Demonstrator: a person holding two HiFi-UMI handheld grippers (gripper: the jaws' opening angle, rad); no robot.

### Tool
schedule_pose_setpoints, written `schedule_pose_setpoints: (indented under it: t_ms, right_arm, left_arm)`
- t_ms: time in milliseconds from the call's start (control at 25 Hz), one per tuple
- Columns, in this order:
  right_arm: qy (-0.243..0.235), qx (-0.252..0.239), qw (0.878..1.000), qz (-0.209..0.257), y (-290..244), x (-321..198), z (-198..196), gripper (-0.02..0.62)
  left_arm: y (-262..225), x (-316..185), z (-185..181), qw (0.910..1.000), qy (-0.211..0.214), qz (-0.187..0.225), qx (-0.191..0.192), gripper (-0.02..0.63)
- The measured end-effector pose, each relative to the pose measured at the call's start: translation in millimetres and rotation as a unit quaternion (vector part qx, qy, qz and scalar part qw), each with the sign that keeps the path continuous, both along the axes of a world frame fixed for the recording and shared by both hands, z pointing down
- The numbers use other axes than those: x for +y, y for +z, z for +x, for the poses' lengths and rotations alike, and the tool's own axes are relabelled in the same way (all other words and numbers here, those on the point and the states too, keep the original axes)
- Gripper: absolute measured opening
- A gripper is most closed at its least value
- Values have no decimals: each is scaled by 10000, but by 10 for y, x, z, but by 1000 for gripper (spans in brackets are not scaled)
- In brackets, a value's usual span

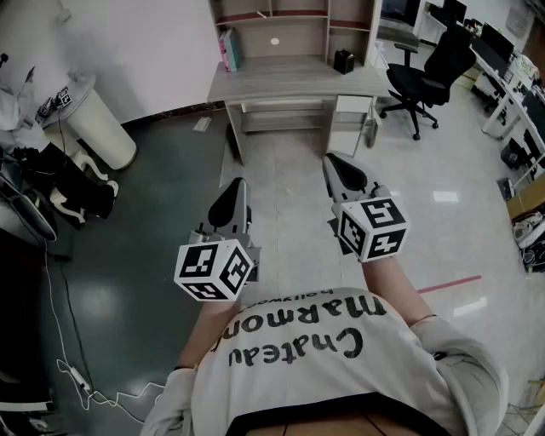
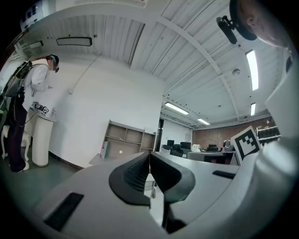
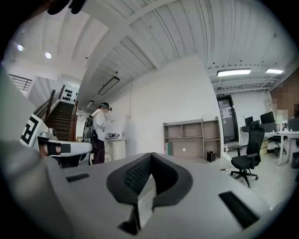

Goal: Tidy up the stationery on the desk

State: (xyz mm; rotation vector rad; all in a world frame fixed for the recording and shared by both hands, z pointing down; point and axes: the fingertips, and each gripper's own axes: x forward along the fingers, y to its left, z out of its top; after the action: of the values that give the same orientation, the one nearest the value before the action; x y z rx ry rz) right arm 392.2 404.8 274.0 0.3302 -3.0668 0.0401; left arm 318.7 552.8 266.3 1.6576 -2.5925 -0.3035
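The grey desk [image 1: 298,81] stands several steps ahead, under a shelf hutch [image 1: 294,21]. On it are a black pen holder [image 1: 343,61] at the right and pink books [image 1: 228,48] at the left. My left gripper [image 1: 239,183] and right gripper [image 1: 332,159] are held at chest height, far from the desk, both pointing toward it. In the left gripper view the left gripper [image 2: 149,156] has its pads pressed together with nothing between them. The right gripper [image 3: 150,156] looks the same. The pen holder [image 3: 211,156] and the hutch [image 3: 191,136] show small in the right gripper view.
A black office chair [image 1: 421,77] stands right of the desk. A white cylinder stand [image 1: 98,128] is at the left, with dark gear and cables [image 1: 64,358] on the floor. Another person [image 3: 99,135] stands by that stand. More desks line the far right.
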Motion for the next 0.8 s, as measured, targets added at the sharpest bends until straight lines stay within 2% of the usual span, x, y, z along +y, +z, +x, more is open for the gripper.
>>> schedule_pose_setpoints:
  t_ms: [520, 680, 800]
  right_arm:
    - [-98, -188, 9993, -302, -53, 24, -160, 11]
    - [-126, -428, 9977, -503, -82, 34, -190, 11]
    - [-93, -398, 9978, -527, -12, 94, -213, 11]
  left_arm:
    - [-114, -5, -199, 9998, 69, 124, -123, 17]
    - [-143, 18, -341, 9996, -134, 145, -185, 15]
    - [-132, 115, -466, 9993, -274, 187, -155, 17]
